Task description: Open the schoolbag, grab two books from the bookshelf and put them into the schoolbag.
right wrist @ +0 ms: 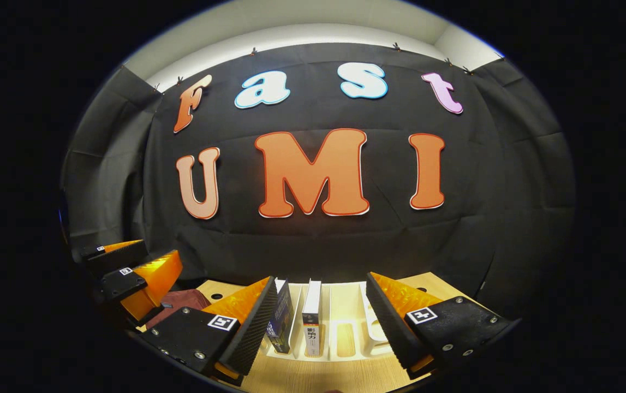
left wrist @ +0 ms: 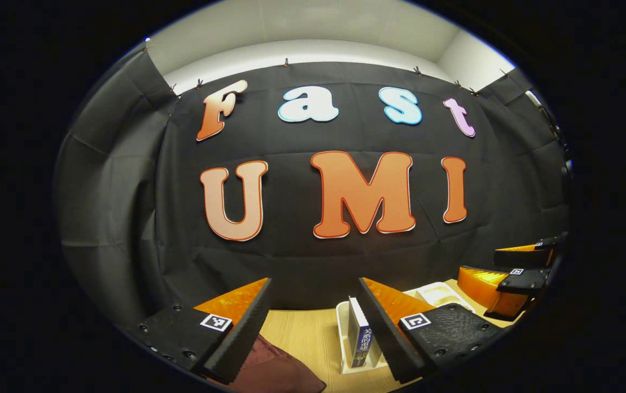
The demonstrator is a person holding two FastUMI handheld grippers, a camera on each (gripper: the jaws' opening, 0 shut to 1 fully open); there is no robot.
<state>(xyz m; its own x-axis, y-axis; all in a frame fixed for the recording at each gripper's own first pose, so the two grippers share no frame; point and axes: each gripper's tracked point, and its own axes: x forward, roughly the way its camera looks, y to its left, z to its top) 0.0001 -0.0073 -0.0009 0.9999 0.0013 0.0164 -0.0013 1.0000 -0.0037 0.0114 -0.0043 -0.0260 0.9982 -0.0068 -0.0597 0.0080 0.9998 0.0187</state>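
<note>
A light wooden table (right wrist: 313, 376) stands before the black cloth wall (right wrist: 509, 180); pale ceiling (left wrist: 313, 22) above

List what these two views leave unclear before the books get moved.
- Schoolbag: left gripper view, cut off by the bottom edge; open or closed is unclear.
- Dark blue book: right gripper view, partly behind the right gripper.
- White bookshelf: left gripper view, partly behind the left gripper.

The left claw (left wrist: 315, 316) hangs wide apart over the counter (left wrist: 302, 335). A book (left wrist: 361, 339) stands upright in the white bookshelf (left wrist: 344, 349) beside its right finger; the maroon schoolbag (left wrist: 277, 368) lies below its left finger.
</note>
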